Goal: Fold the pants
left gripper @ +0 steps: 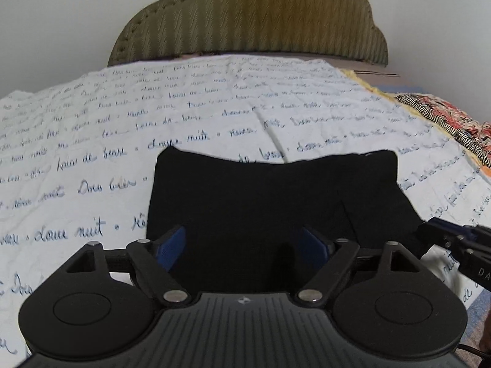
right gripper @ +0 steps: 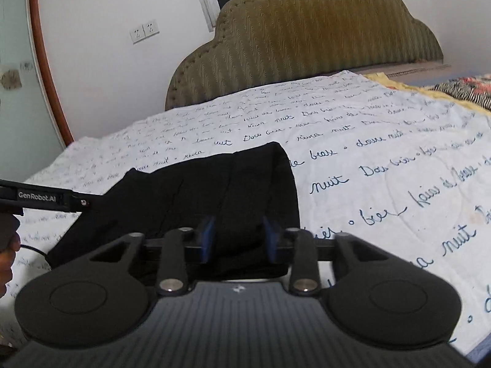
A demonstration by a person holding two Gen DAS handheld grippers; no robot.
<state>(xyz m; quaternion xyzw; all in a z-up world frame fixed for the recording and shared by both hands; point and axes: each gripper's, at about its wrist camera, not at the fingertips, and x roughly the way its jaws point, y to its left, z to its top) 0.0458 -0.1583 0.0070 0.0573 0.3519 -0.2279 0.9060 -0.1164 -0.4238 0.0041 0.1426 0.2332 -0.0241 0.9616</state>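
So the black pants [left gripper: 276, 196] are sitting on the script-print bedspread [left gripper: 214, 116], already bunched into a compact dark rectangle, and they're straight ahead of and just under both my tools. My left gripper [left gripper: 242, 245] has its jaws spread wide over the near edge with nothing pinched, just cloth below the gap. My right gripper [right gripper: 239, 239] is narrowed down with black fabric showing between the blue pads [right gripper: 208, 239], but I honestly can't tell if it's clamping a fold or only hovering over it. The bundle's long side runs crosswise to my left tool, stretching off toward the right one, which pokes in at that end. Left looks nearer the middle, so I'd guess it takes the next pinch.
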